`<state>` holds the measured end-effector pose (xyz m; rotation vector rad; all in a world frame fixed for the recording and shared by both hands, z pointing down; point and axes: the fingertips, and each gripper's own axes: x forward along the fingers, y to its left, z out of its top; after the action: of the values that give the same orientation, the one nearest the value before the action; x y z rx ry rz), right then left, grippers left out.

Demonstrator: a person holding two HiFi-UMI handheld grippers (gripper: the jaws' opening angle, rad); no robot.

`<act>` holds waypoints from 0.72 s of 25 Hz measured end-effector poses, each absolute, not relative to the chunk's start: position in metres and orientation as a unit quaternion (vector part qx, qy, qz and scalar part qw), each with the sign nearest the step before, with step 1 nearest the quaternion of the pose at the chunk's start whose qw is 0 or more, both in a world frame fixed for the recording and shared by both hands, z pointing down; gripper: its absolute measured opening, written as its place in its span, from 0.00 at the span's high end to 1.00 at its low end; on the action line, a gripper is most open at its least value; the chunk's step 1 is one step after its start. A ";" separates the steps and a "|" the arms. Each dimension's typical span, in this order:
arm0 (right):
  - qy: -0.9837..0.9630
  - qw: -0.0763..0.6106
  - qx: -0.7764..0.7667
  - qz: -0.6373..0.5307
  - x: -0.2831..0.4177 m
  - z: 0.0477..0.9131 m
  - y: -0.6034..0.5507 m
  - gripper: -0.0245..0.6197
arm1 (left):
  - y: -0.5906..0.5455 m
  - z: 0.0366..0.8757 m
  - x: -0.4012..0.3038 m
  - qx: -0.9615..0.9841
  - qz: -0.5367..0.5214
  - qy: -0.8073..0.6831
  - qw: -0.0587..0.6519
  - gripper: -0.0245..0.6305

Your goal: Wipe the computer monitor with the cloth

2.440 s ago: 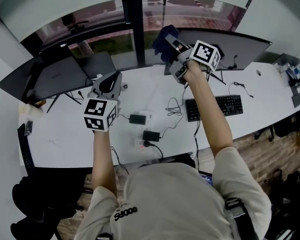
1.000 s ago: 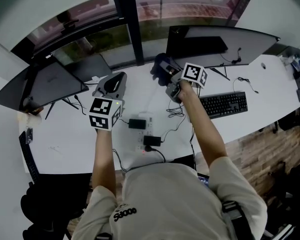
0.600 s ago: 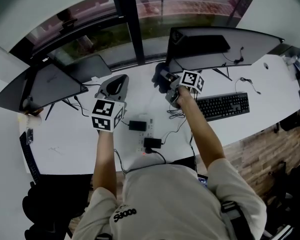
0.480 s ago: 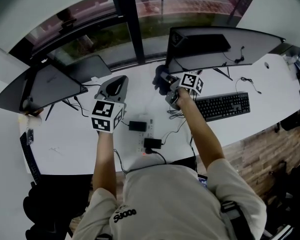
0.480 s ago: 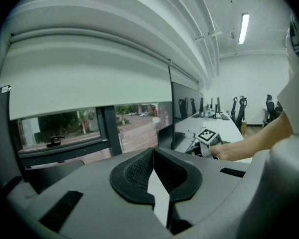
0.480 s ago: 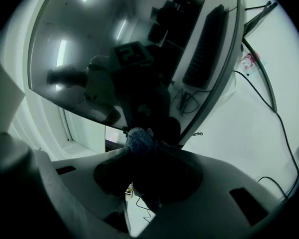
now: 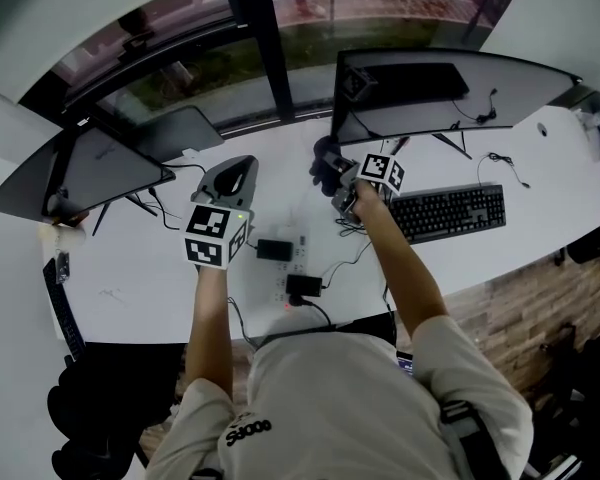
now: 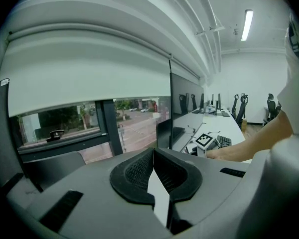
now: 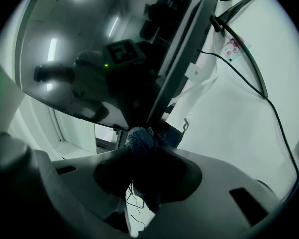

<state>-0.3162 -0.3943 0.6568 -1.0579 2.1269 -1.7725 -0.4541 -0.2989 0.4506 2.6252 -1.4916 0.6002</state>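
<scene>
The dark blue cloth (image 7: 322,157) is bunched in my right gripper (image 7: 332,165), which is shut on it. It hangs just above the white desk (image 7: 130,268), by the lower left corner of the wide right-hand monitor (image 7: 500,90). In the right gripper view the cloth (image 9: 139,138) fills the jaws of the right gripper (image 9: 142,151), right at the monitor's (image 9: 74,44) dark screen edge; the screen reflects the gripper. My left gripper (image 7: 242,164) hovers over the desk to the left, apart from the monitor. In its own view the left gripper (image 8: 153,153) is shut on nothing.
A second monitor (image 7: 90,168) stands at the desk's left, a laptop (image 7: 185,133) behind it. A keyboard (image 7: 450,212) lies right of my right arm. A power strip and adapters (image 7: 290,263) with cables sit between the arms. Windows run along the back.
My right gripper has carried the cloth from the monitor's upper left corner down to its lower left, close to the desk. The left gripper has barely shifted.
</scene>
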 end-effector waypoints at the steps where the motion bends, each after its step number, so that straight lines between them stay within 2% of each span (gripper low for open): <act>1: 0.709 0.088 -0.359 -0.600 -0.314 0.662 -0.395 0.80 | -0.299 0.452 -0.453 0.852 0.197 -0.485 0.033 0.93; 18: 0.735 0.118 -0.346 -0.571 -0.253 0.673 -0.414 0.80 | -0.306 0.471 -0.405 0.844 0.216 -0.488 0.051 0.93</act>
<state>-0.2531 -0.4139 0.6729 -1.0120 2.1511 -1.6698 -0.4049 -0.3057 0.4714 2.5697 -1.4843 0.6572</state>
